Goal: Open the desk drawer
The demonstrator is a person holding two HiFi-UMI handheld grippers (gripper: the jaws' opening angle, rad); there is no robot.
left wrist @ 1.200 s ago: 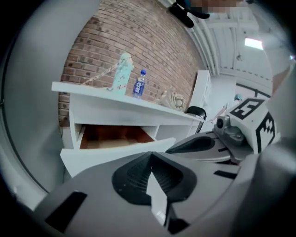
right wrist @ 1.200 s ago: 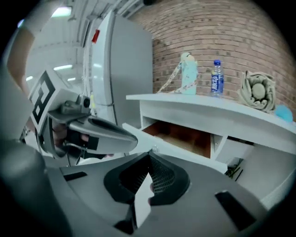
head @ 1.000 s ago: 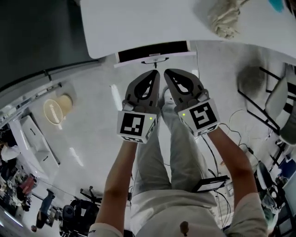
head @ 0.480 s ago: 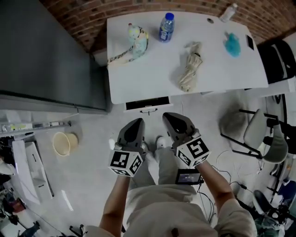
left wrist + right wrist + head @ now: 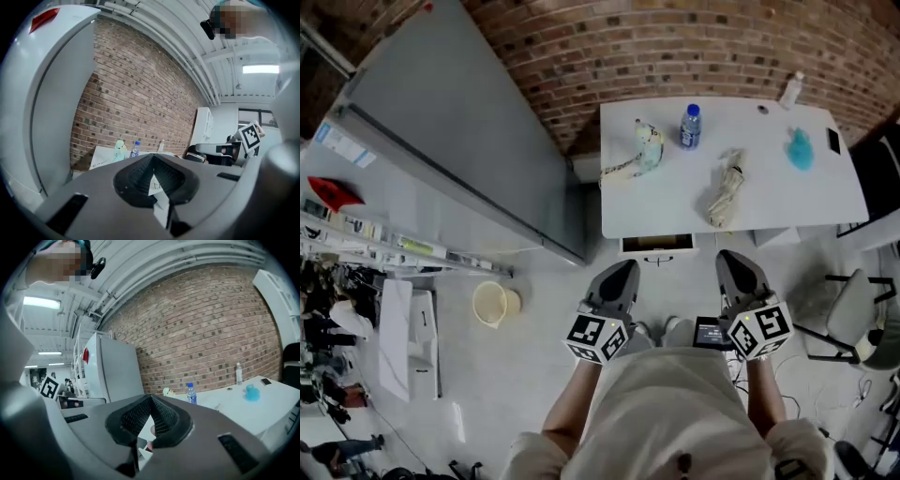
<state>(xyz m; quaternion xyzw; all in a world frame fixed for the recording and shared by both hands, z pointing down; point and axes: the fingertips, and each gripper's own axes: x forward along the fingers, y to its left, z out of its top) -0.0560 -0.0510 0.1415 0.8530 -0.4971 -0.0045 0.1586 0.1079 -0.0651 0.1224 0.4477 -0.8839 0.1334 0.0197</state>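
Hovering well short of the tabletop (image 5: 670,199), the left gripper (image 5: 622,267) and right gripper (image 5: 730,256) had jaws pressed together, empty; the drawer (image 5: 656,245) under its front edge looked pulled out, so little seemed left.

The surface (image 5: 661,202) is white, the wall (image 5: 694,47) behind it red-brown brick. On the surface stands a blue-labelled bottle (image 5: 691,127).

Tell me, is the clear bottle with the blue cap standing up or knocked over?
Standing up. The clear blue-capped bottle sits on its base on the white desk, cap at top.
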